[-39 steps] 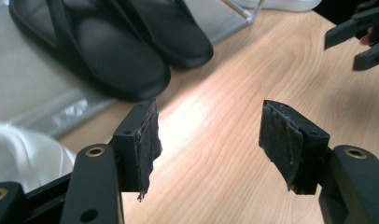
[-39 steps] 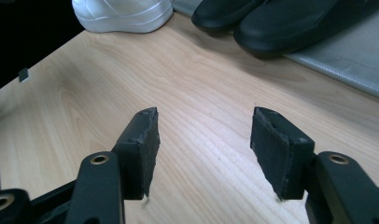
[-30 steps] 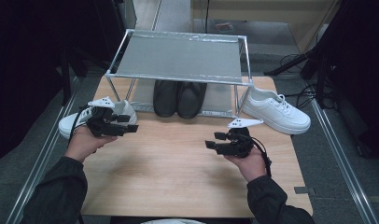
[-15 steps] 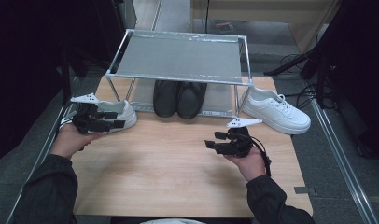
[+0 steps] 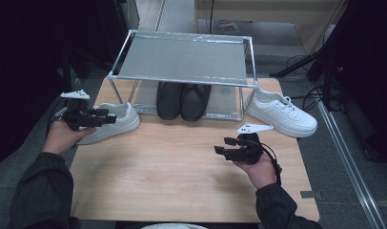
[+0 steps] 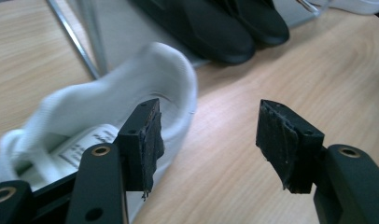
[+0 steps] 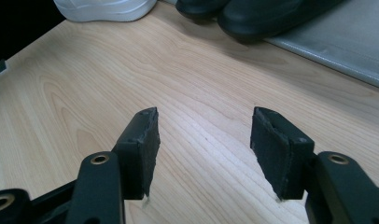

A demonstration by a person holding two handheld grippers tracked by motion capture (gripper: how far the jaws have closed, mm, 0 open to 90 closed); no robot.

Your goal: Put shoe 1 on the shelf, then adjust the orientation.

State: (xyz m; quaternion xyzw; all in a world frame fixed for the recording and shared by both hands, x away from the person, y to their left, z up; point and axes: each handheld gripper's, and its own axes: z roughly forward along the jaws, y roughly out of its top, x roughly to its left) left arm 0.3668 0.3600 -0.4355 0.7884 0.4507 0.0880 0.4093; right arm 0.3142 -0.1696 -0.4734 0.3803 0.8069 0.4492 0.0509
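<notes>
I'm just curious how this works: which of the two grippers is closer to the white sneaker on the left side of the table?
The left gripper: its open jaws sit right at the heel of the white sneaker. The right gripper hovers over bare table, well away.

Light wooden table (image 5: 182, 167): carries a grey metal-framed shoe rack (image 5: 182, 62); pair of black shoes (image 5: 183, 100) on rack's lower shelf; one white sneaker (image 5: 110, 123) at left, another white sneaker (image 5: 281, 112) at right.
</notes>
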